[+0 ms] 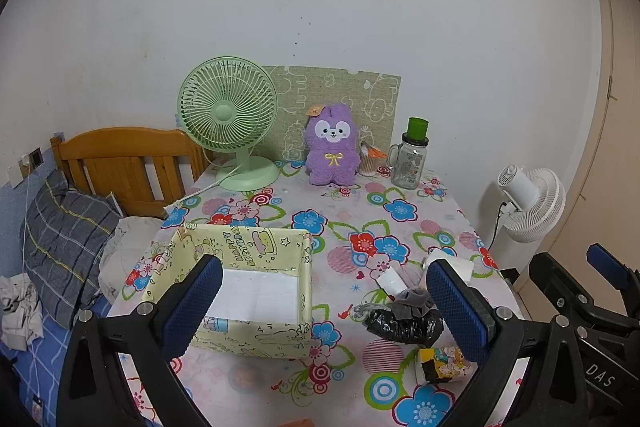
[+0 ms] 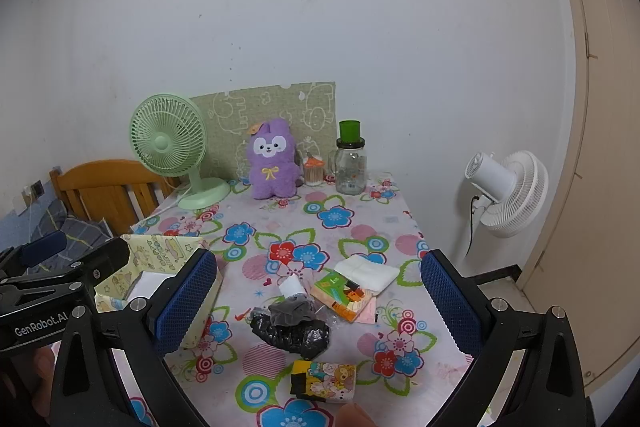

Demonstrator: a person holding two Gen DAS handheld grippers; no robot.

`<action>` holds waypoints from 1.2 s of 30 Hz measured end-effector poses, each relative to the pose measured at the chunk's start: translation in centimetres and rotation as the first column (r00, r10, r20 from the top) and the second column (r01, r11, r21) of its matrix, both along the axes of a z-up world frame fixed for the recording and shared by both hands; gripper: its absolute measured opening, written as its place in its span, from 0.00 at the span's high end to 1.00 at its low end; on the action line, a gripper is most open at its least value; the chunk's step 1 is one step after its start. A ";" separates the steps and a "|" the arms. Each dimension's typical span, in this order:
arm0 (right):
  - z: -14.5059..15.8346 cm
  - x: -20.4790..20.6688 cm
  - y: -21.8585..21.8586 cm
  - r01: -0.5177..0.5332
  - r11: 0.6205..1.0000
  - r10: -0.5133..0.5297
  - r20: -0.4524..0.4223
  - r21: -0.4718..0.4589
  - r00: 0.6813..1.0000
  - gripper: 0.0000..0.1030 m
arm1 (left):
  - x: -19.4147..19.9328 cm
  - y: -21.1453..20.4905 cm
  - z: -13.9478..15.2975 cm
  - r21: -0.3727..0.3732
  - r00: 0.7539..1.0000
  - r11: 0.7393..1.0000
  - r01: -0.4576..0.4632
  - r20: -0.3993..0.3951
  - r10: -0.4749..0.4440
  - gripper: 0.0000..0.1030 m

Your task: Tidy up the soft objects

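Entry, worktop point(image 2: 360, 223) with floral cover; landmark: the yellow box point(image 1: 256, 341).

- Yellow box: stood open at the worktop's left front edge, its white floor bare. Nothing had gone into it yet, by my reading.
- Soft goods, all right of the box and outside it: a black crinkled bag point(image 2: 294, 335) nearest, with a grey cloth wad point(image 2: 290, 309) resting on it; a folded white cloth point(image 2: 366, 273) further right and back; a cartoon-print tissue pack point(image 2: 324, 377) right and toward you; a colourful printed packet point(image 2: 346, 297) between bag and white cloth.
- Purple plush point(image 2: 272, 165): well behind the box, upright against the green mat.
- Left tongs point(image 1: 324, 307): you held them apart, empty, straddling the box's right wall and the bag.
- Right tongs point(image 2: 320, 307): apart, empty, hovering over the soft pile right of the box.

Hazards, as judged:
- Your two rigs sat close together; reaching at once could have knocked them into each other.
- The wad lay loose on the slick bag; pinching one could have dragged or dropped the other.
- The light box sat at the edge by the bed; a nudge could have pushed it off.
- A glass jar point(image 2: 351, 167) stood beside the plush; a wide reach there could have tipped it.

Unclear:
- The left tongs' pad hid the box's front-left corner.
- A small white item point(image 2: 292, 285) behind the wad could not be identified.
- The packet's contents could not be told.
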State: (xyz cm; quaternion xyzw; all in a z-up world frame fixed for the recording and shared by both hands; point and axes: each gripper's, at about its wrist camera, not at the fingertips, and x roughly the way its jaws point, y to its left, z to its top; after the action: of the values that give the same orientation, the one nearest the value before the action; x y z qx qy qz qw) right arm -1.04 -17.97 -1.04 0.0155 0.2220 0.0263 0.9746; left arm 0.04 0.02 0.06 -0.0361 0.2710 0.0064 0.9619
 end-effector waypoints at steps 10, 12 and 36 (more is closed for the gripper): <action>-0.3 -0.3 0.1 0.002 1.000 -0.002 -0.001 -0.001 1.000 0.00 | -0.1 -0.3 0.0 0.001 1.000 1.000 0.003 0.000 -0.003 0.00; -0.2 -0.1 0.0 0.002 1.000 -0.002 -0.001 -0.001 1.000 0.00 | -0.1 -0.3 0.0 0.001 1.000 1.000 0.003 0.000 -0.003 0.00; -0.3 0.0 0.0 -0.002 1.000 0.002 -0.001 -0.001 1.000 0.00 | -0.2 -0.3 -0.2 -0.006 1.000 1.000 0.005 -0.009 -0.005 0.00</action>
State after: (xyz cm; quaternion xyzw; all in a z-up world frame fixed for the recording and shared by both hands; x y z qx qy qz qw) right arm -1.04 -17.93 -1.32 0.0149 0.2225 0.0274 0.9744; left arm -0.14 -0.30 -0.18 -0.0381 0.2752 0.0032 0.9606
